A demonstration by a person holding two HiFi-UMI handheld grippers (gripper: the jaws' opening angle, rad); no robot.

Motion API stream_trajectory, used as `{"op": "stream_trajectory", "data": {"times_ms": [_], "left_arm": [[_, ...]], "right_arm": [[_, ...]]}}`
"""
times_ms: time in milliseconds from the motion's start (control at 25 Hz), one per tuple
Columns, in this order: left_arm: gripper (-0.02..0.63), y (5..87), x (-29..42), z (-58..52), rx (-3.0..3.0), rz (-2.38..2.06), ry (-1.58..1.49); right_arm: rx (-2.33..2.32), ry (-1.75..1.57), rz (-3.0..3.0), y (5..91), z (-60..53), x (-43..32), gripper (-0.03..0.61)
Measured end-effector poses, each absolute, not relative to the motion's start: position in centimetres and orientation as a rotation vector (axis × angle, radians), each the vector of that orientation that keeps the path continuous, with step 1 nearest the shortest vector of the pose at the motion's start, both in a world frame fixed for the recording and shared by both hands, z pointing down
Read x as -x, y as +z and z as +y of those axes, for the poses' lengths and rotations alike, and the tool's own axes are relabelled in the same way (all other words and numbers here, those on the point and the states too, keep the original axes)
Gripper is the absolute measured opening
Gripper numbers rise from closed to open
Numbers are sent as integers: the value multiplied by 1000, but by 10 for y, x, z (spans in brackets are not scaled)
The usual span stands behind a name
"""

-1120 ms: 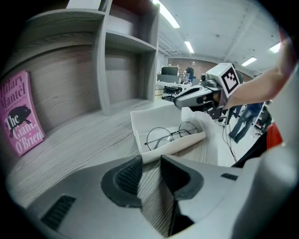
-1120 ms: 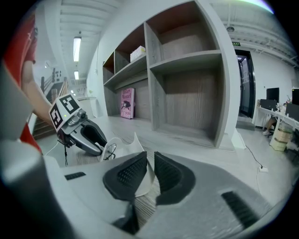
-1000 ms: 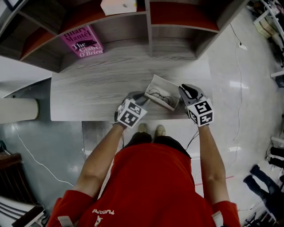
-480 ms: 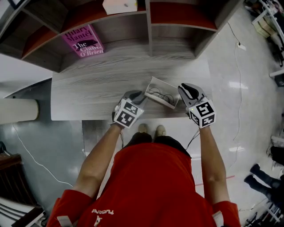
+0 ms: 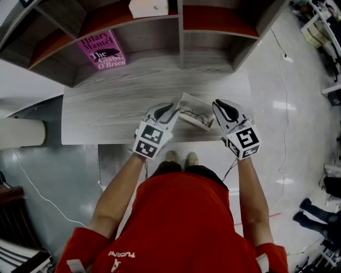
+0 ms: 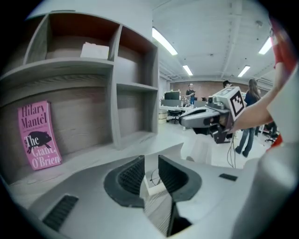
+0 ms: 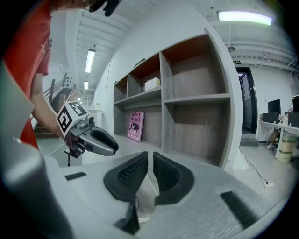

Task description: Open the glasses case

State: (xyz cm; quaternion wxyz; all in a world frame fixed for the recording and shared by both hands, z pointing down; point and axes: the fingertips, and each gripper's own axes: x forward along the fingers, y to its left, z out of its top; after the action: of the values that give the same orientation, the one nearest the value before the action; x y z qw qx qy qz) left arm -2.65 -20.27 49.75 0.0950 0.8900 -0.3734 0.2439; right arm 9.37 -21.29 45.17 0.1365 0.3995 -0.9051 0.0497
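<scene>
Red short-sleeved shirt (image 5: pixel 181 213), small white lettering on the front; pale shoes (image 5: pixel 181 156). Left gripper (image 5: pixel 171 109) and right gripper (image 5: pixel 216 106) in light grey shells with black ribbed pads (image 6: pixel 130 175), each bearing a white cube (image 5: pixel 149 141) of black square markers, thin dark cable (image 5: pixel 232 166) trailing.

1. A grey wood-grain table (image 5: pixel 106 112) stands against a grey wood-grain shelf unit with reddish-brown compartment linings (image 5: pixel 180 32).
2. A pink paperback book reading "Hilary Mantel, The Giant, O'Brien" (image 5: pixel 102 50) stands upright on the table top in the lower left compartment, leaning on the back panel.
3. A small white box (image 5: pixel 149 7) sits on the shelf above the book.
4. A thin white cable (image 5: pixel 285 80) trails over the glossy pale floor (image 5: pixel 298 138) to the right of the table.
5. A cream cylinder (image 5: pixel 21 132) lies beside the table's left end.
6. Long ceiling strip lights (image 6: pixel 164 41) run overhead, with people (image 6: pixel 190 93) standing far off.
</scene>
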Motion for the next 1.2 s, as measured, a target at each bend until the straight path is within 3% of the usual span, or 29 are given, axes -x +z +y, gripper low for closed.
{"op": "stream_trajectory", "data": {"times_ms": [560,1200], "left_arm": [[25,375,18,-194,-2796,-1192,150],[9,332,27,-172,-2836,-1245,-50]], "right_arm": [[-1229,60,-2788,370,-174,-59,6],[-1342,91,-2809,356,-147,-68,3]]}}
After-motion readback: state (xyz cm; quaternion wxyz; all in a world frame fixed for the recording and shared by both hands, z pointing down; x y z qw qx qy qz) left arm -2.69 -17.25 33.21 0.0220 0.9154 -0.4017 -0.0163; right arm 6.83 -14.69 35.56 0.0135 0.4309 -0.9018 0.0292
